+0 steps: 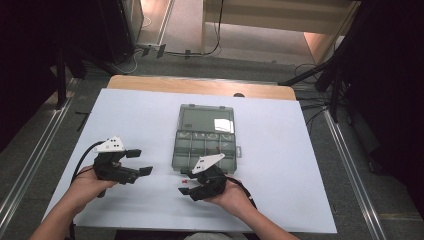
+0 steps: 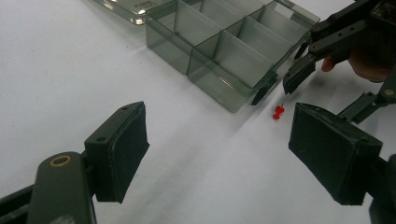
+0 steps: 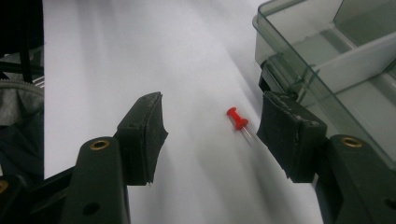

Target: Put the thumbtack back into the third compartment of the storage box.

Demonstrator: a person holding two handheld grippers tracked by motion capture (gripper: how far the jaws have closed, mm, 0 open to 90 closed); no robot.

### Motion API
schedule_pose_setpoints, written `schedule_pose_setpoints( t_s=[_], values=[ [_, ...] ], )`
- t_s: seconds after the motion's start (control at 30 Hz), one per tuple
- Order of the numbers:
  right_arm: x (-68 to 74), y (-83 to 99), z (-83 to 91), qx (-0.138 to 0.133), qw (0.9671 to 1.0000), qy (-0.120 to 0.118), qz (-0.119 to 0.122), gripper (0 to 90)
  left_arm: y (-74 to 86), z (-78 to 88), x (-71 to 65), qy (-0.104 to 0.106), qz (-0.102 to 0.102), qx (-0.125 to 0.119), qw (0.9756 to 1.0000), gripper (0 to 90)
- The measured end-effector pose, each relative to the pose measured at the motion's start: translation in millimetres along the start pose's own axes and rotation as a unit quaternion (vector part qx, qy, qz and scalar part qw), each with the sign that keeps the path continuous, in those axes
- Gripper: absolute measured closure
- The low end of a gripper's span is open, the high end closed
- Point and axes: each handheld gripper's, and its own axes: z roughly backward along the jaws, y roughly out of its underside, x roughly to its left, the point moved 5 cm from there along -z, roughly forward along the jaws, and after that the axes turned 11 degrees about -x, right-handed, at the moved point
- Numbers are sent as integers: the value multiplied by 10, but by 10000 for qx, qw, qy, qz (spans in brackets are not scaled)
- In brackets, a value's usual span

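Observation:
A small red pushpin (image 3: 237, 119) lies on the white sheet, just off the corner of a clear grey compartment box (image 3: 327, 60). My right gripper (image 3: 212, 135) is open and low over the sheet, and the pin sits between its jaws, nearer the right one and untouched. In the high view the right gripper (image 1: 184, 183) points left at the box's (image 1: 174, 155) near left corner. My left gripper (image 1: 140, 162) is open and holds nothing, a little left of there. From its own view the left gripper (image 2: 224, 154) faces the pushpin (image 2: 278, 112) and the box (image 2: 224, 42).
The box lid (image 1: 206, 117) lies open flat behind the compartments. A white sheet (image 1: 280, 175) covers the wooden table (image 1: 200, 86). Dark stands and cables stand on the floor at both sides and behind.

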Motion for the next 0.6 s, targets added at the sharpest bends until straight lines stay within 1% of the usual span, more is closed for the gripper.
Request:
schedule_pose_setpoints(
  t_s=[0.13, 0.33, 0.6],
  values=[
    [-12, 31, -31, 43, 10000, 1, -6, 414, 0, -1, 0, 3, 0, 0, 10000, 192],
    [0, 43, -68, 82, 10000, 1, 46, 418, 1, -1, -1, -1, 0, -4, 10000, 192],
    [-20, 74, -115, 156, 9998, 75, 48, 421, 0, 2, 2, 2, -3, -4, 10000, 192]
  ],
)
